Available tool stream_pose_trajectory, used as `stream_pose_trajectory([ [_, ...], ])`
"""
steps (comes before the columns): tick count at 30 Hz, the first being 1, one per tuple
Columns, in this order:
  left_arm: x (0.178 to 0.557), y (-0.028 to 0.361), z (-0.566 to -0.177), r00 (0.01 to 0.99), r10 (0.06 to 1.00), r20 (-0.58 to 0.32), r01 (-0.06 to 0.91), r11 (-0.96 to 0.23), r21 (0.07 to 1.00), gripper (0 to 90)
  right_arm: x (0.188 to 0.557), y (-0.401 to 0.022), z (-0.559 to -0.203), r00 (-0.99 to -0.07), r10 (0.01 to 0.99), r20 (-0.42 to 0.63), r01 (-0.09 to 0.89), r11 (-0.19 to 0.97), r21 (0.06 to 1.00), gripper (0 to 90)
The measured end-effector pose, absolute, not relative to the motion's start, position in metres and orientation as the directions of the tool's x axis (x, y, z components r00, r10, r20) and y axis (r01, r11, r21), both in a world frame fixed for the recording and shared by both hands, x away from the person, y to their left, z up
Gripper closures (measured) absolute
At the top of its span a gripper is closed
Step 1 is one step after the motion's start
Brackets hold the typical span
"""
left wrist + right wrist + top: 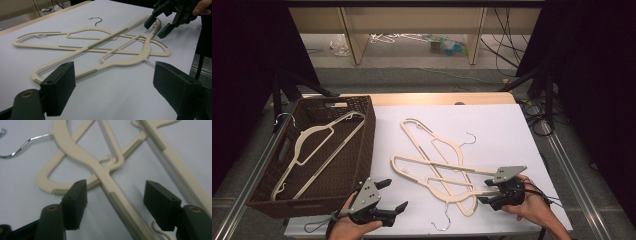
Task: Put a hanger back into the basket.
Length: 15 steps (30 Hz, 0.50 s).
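On the white sheet [492, 125] that covers the table lie two cream hangers, crossed one over the other, and I take this pair as my landmark. One hanger [432, 172] lies with its long bar pointing toward the basket side, and the other hanger [439, 150] runs diagonally over it, with a metal hook [469, 139] at its far side. Another metal hook [443, 220] sticks out from the pair at the near edge of the sheet. At the right end of the crossed hangers, the right gripper [486, 191] is held by a hand [534, 207] and its jaws stand on both sides of a cream bar [120, 205]; the pads do not press on it, so this gripper is open with the bar between the jaws. To the left of the pair and nearer to the person, the left gripper [393, 196] hangs above the bare sheet with jaws wide apart and nothing between them. Farther left of the hangers stands a dark woven basket [362, 145], and inside it lies a third cream hanger [319, 150], well apart from the crossed two.
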<state>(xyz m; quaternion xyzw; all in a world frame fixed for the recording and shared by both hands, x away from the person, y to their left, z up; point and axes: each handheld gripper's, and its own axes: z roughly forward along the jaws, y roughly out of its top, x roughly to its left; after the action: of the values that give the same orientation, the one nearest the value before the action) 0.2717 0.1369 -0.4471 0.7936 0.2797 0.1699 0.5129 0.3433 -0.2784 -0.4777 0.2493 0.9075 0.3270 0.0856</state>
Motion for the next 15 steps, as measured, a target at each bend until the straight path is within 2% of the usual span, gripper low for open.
stream_pose_trajectory([
  [2, 0.271, 0.136, -0.448, 0.784, 0.62, -0.018, 0.276, -0.322, 0.906, 18.3, 0.344, -0.278, -0.48, -0.873, 0.489, -0.006, 0.381, 0.687, 0.618, 39.4],
  [6, 0.272, 0.134, -0.449, 0.791, 0.612, -0.012, 0.27, -0.332, 0.904, 18.2, 0.342, -0.279, -0.478, -0.888, 0.459, -0.008, 0.36, 0.708, 0.608, 49.4],
  [9, 0.271, 0.134, -0.45, 0.79, 0.613, -0.018, 0.278, -0.331, 0.902, 18.2, 0.337, -0.278, -0.476, -0.912, 0.409, -0.019, 0.319, 0.739, 0.593, 60.6],
  [10, 0.271, 0.134, -0.45, 0.79, 0.613, -0.018, 0.278, -0.331, 0.902, 18.3, 0.337, -0.278, -0.476, -0.912, 0.409, -0.019, 0.319, 0.739, 0.593, 60.6],
  [11, 0.272, 0.135, -0.449, 0.791, 0.612, -0.005, 0.269, -0.341, 0.901, 18.4, 0.335, -0.276, -0.475, -0.929, 0.368, -0.028, 0.284, 0.762, 0.582, 65.9],
  [15, 0.272, 0.135, -0.451, 0.79, 0.613, -0.023, 0.282, -0.331, 0.9, 18.6, 0.333, -0.272, -0.473, -0.944, 0.329, -0.039, 0.252, 0.789, 0.56, 71.4],
])
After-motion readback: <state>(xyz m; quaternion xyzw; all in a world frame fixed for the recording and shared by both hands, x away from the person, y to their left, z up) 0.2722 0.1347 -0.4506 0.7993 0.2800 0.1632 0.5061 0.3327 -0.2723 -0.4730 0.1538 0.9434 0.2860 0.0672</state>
